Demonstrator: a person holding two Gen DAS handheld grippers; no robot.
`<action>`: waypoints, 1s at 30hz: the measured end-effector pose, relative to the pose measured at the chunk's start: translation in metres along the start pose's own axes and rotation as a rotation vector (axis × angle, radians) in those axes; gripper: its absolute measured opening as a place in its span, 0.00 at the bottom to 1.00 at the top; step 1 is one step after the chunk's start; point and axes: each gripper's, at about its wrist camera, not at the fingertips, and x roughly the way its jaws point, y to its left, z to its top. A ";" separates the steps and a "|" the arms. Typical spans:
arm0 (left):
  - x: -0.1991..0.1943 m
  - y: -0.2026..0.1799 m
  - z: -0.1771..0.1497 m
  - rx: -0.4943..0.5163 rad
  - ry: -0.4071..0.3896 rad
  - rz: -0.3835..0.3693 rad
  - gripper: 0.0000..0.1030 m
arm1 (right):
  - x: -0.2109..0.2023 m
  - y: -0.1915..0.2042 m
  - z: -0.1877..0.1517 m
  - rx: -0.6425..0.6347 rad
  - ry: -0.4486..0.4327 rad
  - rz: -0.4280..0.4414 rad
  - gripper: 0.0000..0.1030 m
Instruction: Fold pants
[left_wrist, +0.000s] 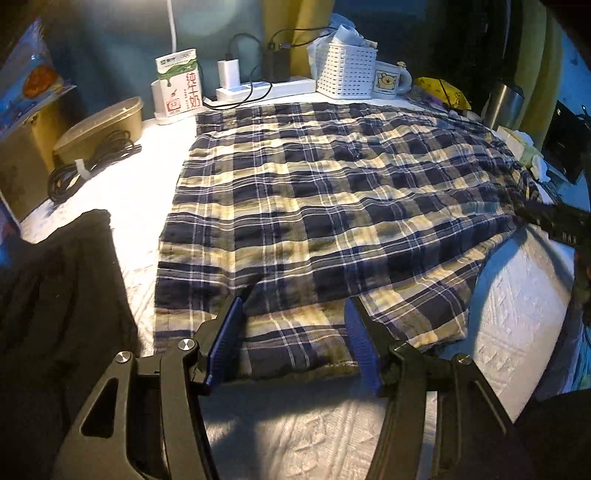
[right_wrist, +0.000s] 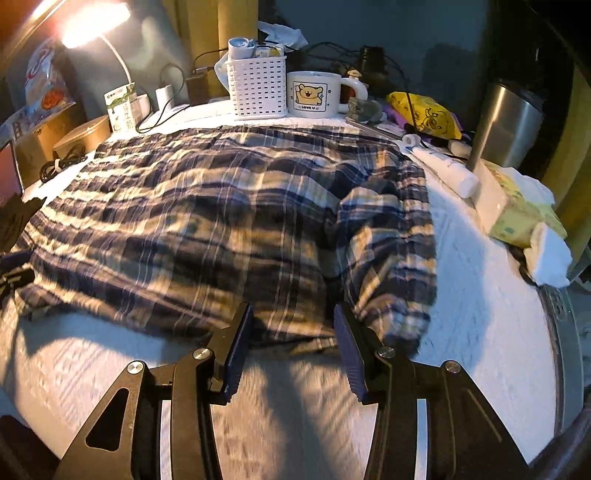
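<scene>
The pants lay spread flat on the white cloth of the table, filling the middle of both views. They were checked in dark blue and cream.

The left gripper was at the bottom middle of the left wrist view. Its jaws stood apart over the near hem, with a strip of cloth between them, but the blue pads did not seem to press it. The right gripper was at the bottom middle of the right wrist view. Its jaws also stood apart, over the near edge by the bunched waist end, and held nothing.

The step in hand looked like taking hold of the near edge, so it could be folded over to the far side. To do that well, each gripper would need to go low, catch both layers and close firmly. Both should lift together so the cloth stays even.

The far edge lay close to a milk carton, a white basket and a mug. A tube and tissues sat at the right. A bundle of cable lay at the left. The near side had the most open room.
</scene>
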 end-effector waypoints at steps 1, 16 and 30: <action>-0.004 -0.001 0.000 -0.004 -0.010 -0.008 0.56 | -0.003 -0.001 -0.003 0.002 0.003 -0.003 0.46; -0.018 -0.044 0.002 0.014 -0.064 -0.145 0.56 | -0.047 -0.029 -0.039 0.164 -0.039 0.024 0.74; -0.020 -0.015 0.018 -0.071 -0.084 -0.046 0.57 | -0.004 -0.037 -0.005 0.268 -0.030 0.162 0.74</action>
